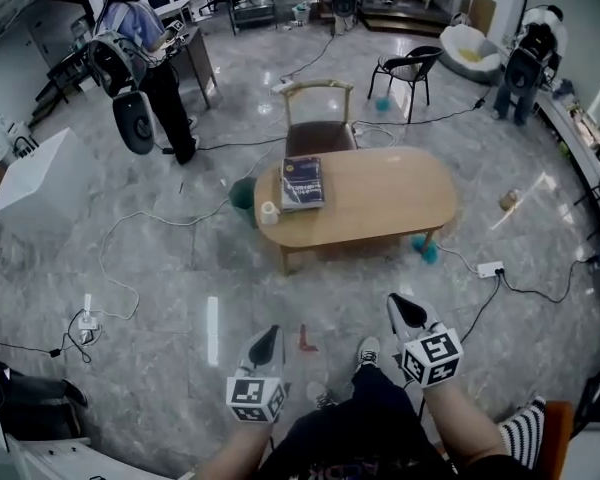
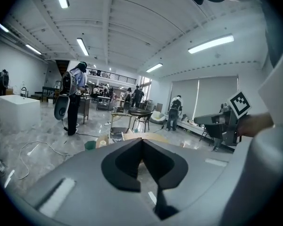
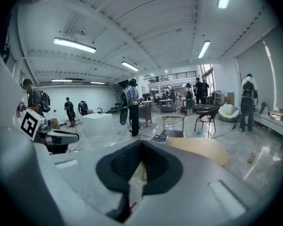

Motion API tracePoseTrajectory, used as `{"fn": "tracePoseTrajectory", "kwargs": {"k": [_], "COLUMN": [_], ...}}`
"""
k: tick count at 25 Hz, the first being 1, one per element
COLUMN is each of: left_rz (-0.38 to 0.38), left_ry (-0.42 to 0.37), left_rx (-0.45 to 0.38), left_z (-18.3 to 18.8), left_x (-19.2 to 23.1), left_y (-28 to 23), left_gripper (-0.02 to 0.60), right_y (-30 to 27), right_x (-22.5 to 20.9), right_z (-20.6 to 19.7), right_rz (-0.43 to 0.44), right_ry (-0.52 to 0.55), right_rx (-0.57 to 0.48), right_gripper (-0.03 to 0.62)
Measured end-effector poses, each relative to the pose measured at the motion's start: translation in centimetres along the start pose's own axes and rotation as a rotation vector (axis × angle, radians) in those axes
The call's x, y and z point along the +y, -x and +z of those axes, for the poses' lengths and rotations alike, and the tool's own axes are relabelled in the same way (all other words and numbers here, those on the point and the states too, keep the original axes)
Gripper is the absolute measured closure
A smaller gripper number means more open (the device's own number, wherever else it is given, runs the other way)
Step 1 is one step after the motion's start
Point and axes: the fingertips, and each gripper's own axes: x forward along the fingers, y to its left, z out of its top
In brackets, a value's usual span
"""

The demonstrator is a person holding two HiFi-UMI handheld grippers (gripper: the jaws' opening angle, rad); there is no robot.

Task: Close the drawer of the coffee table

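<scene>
Wooden coffee table (image 1: 380, 203): oval and pale-topped, it stands on the grey marble floor (image 1: 180, 298), well ahead of us.
Drawer: we cannot make it out on the table's near side in the head view, nor in either gripper view.
Left gripper (image 1: 267, 342): we hold it over the floor in front of our legs, well short of the table. Its jaws are pressed together with nothing between them.
Right gripper (image 1: 408, 310): we hold it beside the left one, aimed toward the table's right half and well apart from it. Its jaws are also together and empty.
Book (image 1: 302, 182): dark-covered, it lies flat on the table's left end.
White roll (image 1: 269, 212): it stands upright just beside the book, near the table's edge.
Wooden chair (image 1: 318, 118): it sits just behind the table's left end.
Power strip (image 1: 490, 268): white, it lies on the floor to the right of the table, with a black cable running off.
Person (image 1: 155, 63): standing at the far left, well apart from the table.
</scene>
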Motion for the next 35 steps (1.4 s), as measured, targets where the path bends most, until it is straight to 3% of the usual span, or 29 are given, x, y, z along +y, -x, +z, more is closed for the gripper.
{"fn": "tracePoseTrajectory", "kwargs": {"k": [6,13,22,29,35], "left_rz": [-0.044,-0.059,-0.03,-0.093,-0.121], "left_ry": [-0.001,0.016,0.052,0.089,0.096], "left_rx": [-0.002,-0.011,-0.006,0.037,0.086], "left_z": [0.1,0.1,-1.4,-4.2,-6.1], "left_x": [-4.3,-10.7,-20.9,-28.6,-31.4], "left_y": [3.1,5.8,7.5,8.9,8.9], "left_gripper": [0.578,0.578,0.578,0.578,0.578], "right_y": [4.3,10.1,18.6,22.5,24.3], "right_x": [2.0,3.7,0.9,-0.5,0.0], "right_z": [-0.3,-1.6,-4.7,-8.1,-9.8], "right_rz": [0.062,0.195,0.33,0.41,0.47], "right_ry": [0.007,0.033,0.023,-0.017,-0.004], "right_rx": [0.006,0.039,0.084,0.143,0.156], "right_gripper": [0.592,0.592,0.592,0.592,0.592]}}
